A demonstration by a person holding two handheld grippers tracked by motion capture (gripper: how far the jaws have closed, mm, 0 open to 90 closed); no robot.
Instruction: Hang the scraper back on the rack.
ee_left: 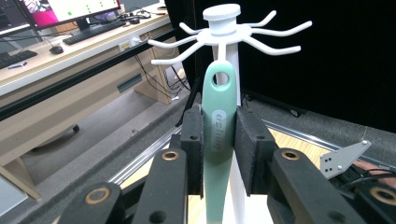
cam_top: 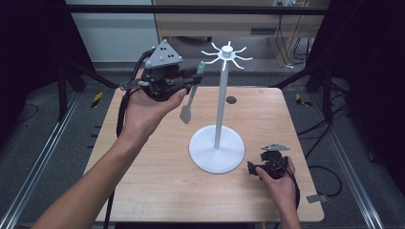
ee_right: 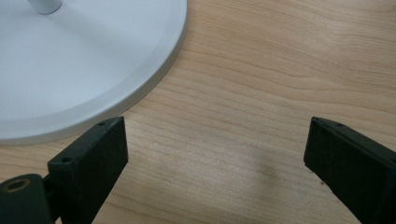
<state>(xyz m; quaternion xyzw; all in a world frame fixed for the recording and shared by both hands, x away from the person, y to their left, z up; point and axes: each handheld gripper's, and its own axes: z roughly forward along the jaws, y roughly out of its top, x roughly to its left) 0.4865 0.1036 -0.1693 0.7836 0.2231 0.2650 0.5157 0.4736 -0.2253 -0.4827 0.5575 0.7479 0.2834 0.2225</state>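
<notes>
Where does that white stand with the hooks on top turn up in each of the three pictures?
High view: white stand mid-table, its base right of centre.
Left gripper view: its hooked top at upper centre, behind the green spatula.
Right gripper view: its base at upper left.
Shared landmark: the wooden table.

Left claw point(cam_top: 191, 78): black body, grey three-cornered plate, black cable trailed. Right claw point(ee_right: 215, 158): black padded jaws, brass-ringed pivot seen. Forearms unsleeved.
</notes>
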